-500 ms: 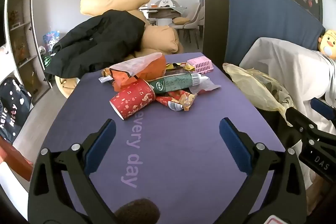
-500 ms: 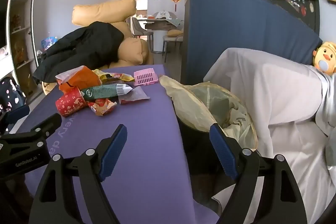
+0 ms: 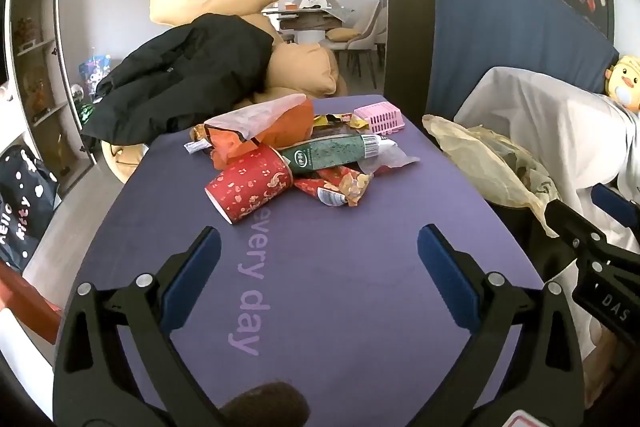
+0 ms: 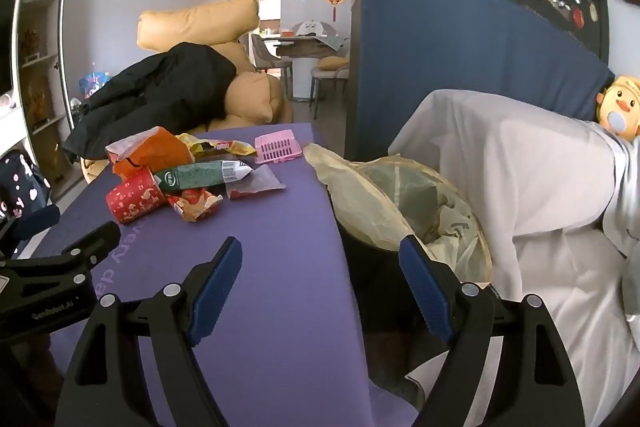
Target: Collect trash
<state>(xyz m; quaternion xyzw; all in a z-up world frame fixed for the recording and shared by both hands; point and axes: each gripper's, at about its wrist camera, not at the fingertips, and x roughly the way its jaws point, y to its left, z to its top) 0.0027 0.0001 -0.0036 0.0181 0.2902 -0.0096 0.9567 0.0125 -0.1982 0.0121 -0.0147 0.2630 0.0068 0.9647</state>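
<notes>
- I am holding my left gripper [image 3: 319, 269] over the near part of the purple table [image 3: 360, 307], tilted downward, its jaws spread wide with nothing between them; only the printed lettering on the tabletop is showing in the gap.
- I am holding my right gripper [image 4: 321, 281] over the table's right edge, also tilted downward, jaws wide apart and carrying nothing.
- The trash is lying in one heap toward the far end of the table, well apart from both grippers.
- A red paper cup [image 3: 250, 185] is lying on its side at the near left of the heap, its open mouth facing the near left corner.
- A green tube [image 3: 334, 155] is resting just behind the cup, its white cap pointing toward the right edge.
- A red and gold snack wrapper [image 3: 336, 187] is lying in front of the tube, touching the cup.
- An orange bag [image 3: 264, 127] is sitting at the back left of the heap, and a clear plastic wrapper [image 3: 386, 159] is lying by the tube's cap.
- A pink plastic basket [image 3: 379, 119] is standing near the far right corner, beside crumpled yellow wrappers [image 3: 340, 121].
- A bin lined with a yellowish bag [image 4: 400, 203] is standing off the right edge, its liner draping against the table's side.
</notes>
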